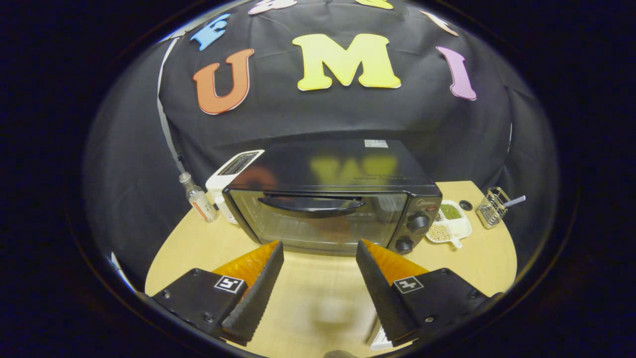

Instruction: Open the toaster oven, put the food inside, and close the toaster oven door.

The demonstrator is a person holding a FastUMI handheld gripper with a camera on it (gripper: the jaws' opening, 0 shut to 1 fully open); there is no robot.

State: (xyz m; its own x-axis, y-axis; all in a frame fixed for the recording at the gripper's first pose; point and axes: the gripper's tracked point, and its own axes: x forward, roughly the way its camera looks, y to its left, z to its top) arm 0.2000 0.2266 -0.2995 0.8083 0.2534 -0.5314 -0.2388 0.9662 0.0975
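A small bottle (198,201) and a white toaster (229,175) stand beyond the left finger. The toaster oven (332,199) sits on the bench (472,263) just ahead of the gripper (320,247), door shut and facing the fingers, long axis running across them. The fingers are spread wide, holding nothing. The oven looks heavy and rigid; its glass door is likely slick, so the curved door handle (313,205) is the place to hook. A divided dish (449,224) and wire rack (492,207) lie beyond the right finger.

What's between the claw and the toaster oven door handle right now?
Nothing visible. The claw is open, fingers spread, with bare table between them and the toaster oven just ahead. The door is closed; its handle sits beyond the fingertips, unobstructed.
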